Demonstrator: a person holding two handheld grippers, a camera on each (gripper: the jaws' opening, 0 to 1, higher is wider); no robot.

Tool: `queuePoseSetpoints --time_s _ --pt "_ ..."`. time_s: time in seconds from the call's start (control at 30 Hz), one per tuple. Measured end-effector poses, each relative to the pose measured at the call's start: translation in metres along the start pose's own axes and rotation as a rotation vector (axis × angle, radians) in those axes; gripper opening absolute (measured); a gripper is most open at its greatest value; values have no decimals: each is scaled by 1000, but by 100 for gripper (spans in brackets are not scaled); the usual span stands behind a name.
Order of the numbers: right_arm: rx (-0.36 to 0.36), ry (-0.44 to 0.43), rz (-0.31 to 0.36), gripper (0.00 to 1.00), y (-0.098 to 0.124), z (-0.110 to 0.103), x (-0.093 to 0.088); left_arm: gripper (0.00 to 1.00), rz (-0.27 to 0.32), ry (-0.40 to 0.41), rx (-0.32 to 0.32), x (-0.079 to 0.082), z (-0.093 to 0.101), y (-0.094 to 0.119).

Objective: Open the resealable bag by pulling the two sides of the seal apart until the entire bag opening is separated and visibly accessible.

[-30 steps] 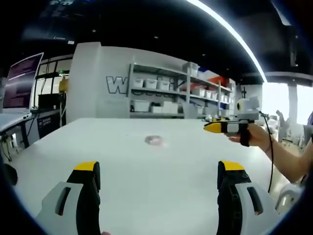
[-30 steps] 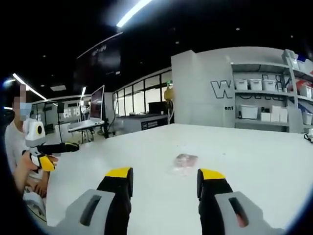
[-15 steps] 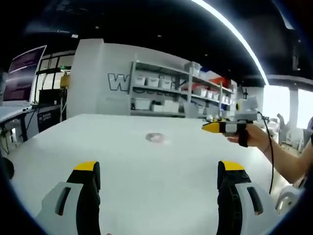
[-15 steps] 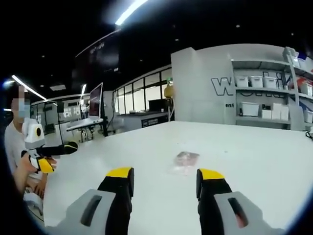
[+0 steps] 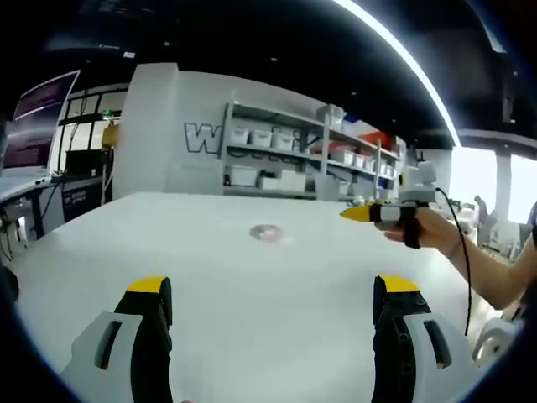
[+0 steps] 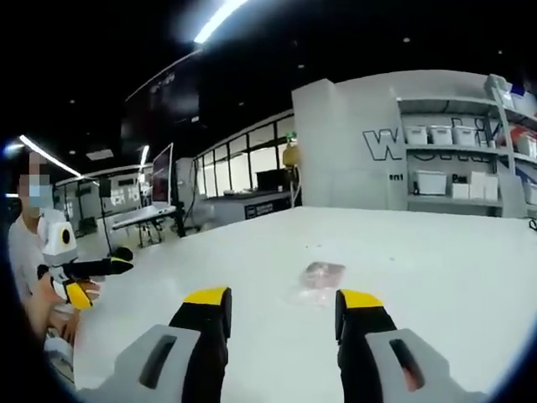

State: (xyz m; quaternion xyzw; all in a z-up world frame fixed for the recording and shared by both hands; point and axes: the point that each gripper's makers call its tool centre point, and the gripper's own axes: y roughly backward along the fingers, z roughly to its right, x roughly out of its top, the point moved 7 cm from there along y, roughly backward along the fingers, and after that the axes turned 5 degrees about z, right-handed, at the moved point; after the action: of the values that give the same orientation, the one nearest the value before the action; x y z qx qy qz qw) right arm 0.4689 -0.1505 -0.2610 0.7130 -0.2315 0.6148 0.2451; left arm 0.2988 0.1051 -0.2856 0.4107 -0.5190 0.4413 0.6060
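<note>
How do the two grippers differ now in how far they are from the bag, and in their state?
The right gripper is nearer the bag, which lies on the white table just ahead of its fingers. The left gripper is farther away; the bag looks small in its view. Both are open, hold nothing, have yellow-tipped fingers, and neither touches the bag.

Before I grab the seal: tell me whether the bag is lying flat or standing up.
Flat. The bag lies low on the white table, ahead of the open right gripper. Whether its seal is shut, cannot tell: too small.

Low opposing views over table (image 5: 252, 285)
</note>
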Motion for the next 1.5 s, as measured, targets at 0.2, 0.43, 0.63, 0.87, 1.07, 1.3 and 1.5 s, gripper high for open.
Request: queuePoseSetpoints --time_s 0.2,0.43,0.63,0.87,1.07,1.3,1.5 --pt "-17 20 -23 48 -5 6 -3 100 -2 -1 -4 -1 1 0" --pt "-15 21 -31 47 -11 6 -5 100 -1 6 -1 -3 0 -1" --pt "-15 26 -39 47 -15 6 -5 100 1 5 -9 -2 1 -2" --pt "-16 27 -50 46 -20 8 -7 100 -5 1 -12 -1 1 -4" --pt "-14 26 -60 46 -25 11 -10 100 -12 -3 -12 -1 -1 -8" --pt "-7 29 -73 46 -29 13 -13 100 -13 -3 -13 -1 0 -12" --pt "-7 33 -92 47 -33 18 -15 100 -17 -12 -22 -2 4 -17"
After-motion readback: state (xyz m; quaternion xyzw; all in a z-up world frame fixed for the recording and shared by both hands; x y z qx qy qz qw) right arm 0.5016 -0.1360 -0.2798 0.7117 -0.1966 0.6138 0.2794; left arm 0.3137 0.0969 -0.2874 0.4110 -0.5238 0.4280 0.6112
